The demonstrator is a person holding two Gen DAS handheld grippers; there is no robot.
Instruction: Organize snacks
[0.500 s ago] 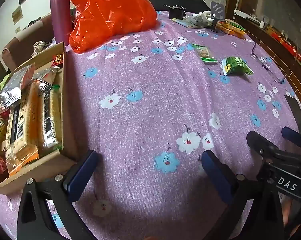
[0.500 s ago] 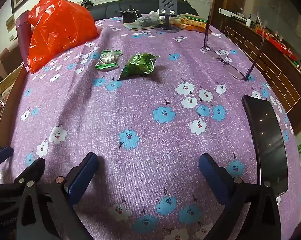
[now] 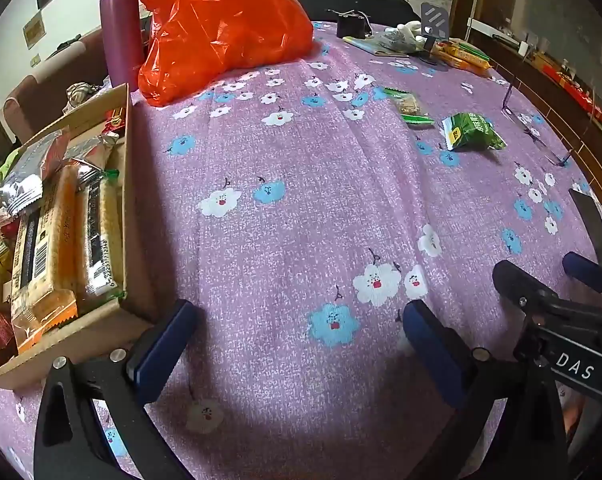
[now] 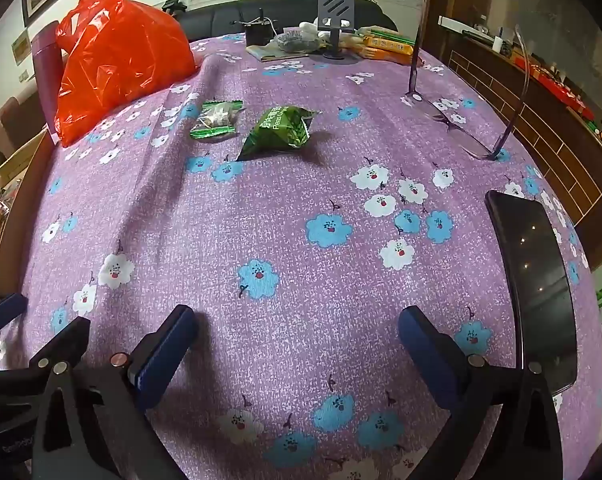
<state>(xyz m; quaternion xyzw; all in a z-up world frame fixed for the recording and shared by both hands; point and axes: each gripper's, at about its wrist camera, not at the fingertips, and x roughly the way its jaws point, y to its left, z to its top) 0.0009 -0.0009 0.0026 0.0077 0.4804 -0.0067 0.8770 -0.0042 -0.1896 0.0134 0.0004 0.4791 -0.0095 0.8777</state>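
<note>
Two loose snacks lie on the purple flowered tablecloth: a green pea packet and a clear green-edged snack pack just to its left. A cardboard box at the left holds several snack bars and packets. My left gripper hovers open over bare cloth beside the box's near corner. My right gripper is open too, with only cloth between its fingers, well short of both snacks. The right gripper also shows at the right edge of the left wrist view.
A bulging orange plastic bag and a purple flask stand behind the box. A dark phone lies near the right table edge, eyeglasses beyond it. A phone stand, papers and orange packs crowd the far edge.
</note>
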